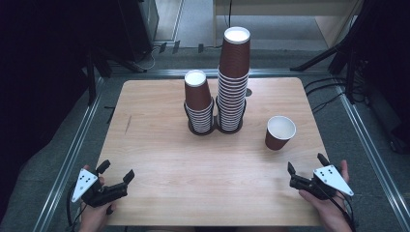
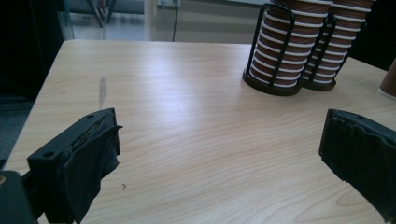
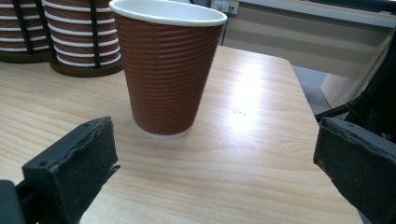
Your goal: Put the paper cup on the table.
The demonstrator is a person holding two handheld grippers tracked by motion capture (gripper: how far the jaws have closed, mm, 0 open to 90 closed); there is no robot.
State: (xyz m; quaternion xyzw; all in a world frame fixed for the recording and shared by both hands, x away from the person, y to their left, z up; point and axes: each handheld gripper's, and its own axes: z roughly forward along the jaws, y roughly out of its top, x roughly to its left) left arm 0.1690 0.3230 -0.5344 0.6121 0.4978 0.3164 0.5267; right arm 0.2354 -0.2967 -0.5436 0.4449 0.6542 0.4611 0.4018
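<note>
**Single cup upright ahead of the right gripper, both grippers spread wide**

High view: a wooden bench [image 1: 159,159] carries a black two-ring holder [image 1: 214,129] with two stacks of brown ribbed paper cups nested mouth up, a short stack [image 1: 198,101] and a taller stack [image 1: 234,77] touching side by side. A loose brown cup [image 1: 280,132] stands upright, its white inside bare. It sits just ahead of the right gripper [image 1: 305,170], whose jaws are wide apart. The left gripper [image 1: 116,173] rests at the near edge, well apart from the cup, jaws also wide.

Left gripper view: bare bench lies between the spread jaws; the holder [image 2: 271,86] and its stacks stand ahead, toward the right jaw.

Right gripper view: the cup [image 3: 168,70] stands upright ahead of the open jaws, nearer the left jaw, touching neither. The stacks [image 3: 70,32] are beyond the left jaw.
</note>
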